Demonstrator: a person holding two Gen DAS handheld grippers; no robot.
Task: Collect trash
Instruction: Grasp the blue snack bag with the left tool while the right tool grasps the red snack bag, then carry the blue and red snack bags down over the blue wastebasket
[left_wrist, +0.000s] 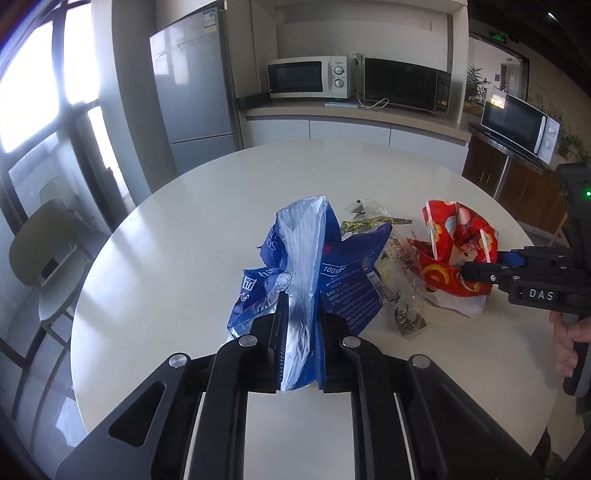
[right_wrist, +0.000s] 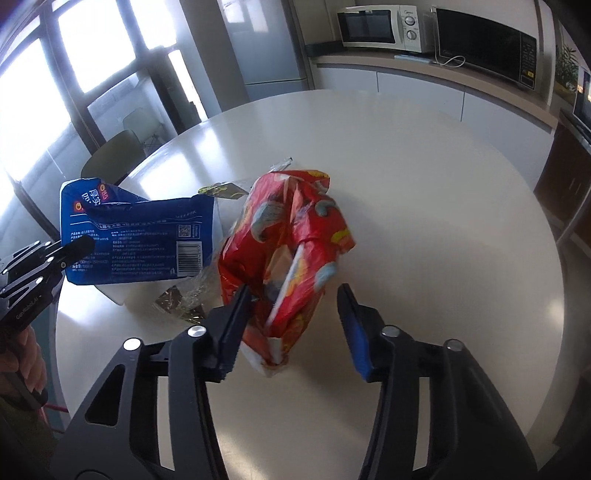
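Note:
My left gripper (left_wrist: 300, 314) is shut on a crumpled blue plastic wrapper (left_wrist: 295, 258) above the round white table (left_wrist: 166, 258). The blue wrapper also shows in the right wrist view (right_wrist: 144, 240), with the left gripper (right_wrist: 79, 245) at its left edge. My right gripper (right_wrist: 293, 299) is open, its jaws either side of a crumpled red snack bag (right_wrist: 291, 251). The left pad touches the bag; the right pad stands apart. The red bag (left_wrist: 454, 251) sits at the table's right, with the right gripper (left_wrist: 467, 271) at it. Clear crinkled wrappers (left_wrist: 399, 280) lie between the two bags.
A green chair (left_wrist: 44, 258) stands left of the table. Behind the table are a fridge (left_wrist: 195, 81) and a counter with a white microwave (left_wrist: 310, 77) and a black microwave (left_wrist: 406, 88). Another microwave (left_wrist: 521, 125) stands at the right.

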